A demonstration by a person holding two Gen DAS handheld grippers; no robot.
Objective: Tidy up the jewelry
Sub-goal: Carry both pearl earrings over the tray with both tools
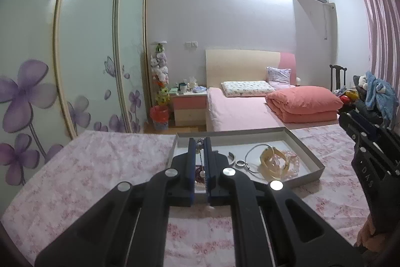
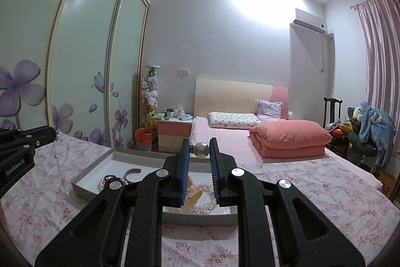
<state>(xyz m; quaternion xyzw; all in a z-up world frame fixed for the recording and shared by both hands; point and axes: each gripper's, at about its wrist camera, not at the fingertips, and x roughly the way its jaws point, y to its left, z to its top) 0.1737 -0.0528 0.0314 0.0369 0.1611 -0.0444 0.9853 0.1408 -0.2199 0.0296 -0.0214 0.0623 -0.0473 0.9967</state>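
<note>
A: Lower centre of the right wrist view: the right gripper (image 2: 199,150) is seen clenched on a pearl piece (image 2: 201,150), one big round bead nipped at the tips. Judged hard, smooth and slippery; better held across the bead's middle, as is done here.

B: And at the left edge of that view, the left gripper (image 2: 51,135) is clamped shut on a beaded chain (image 2: 58,162). It hangs straight down, long axis vertical, free end low near the floral sheet (image 2: 300,182).

A: Light and limp, that chain is reckoned; swing and tangling are to be expected. The top end is the sensible hold.

B: Beyond the fingers, the tray (image 2: 82,183) is seen lying flat on the sheet, bangles and pink beads inside. Which way the pearl piece's stem points cannot be told.
</note>
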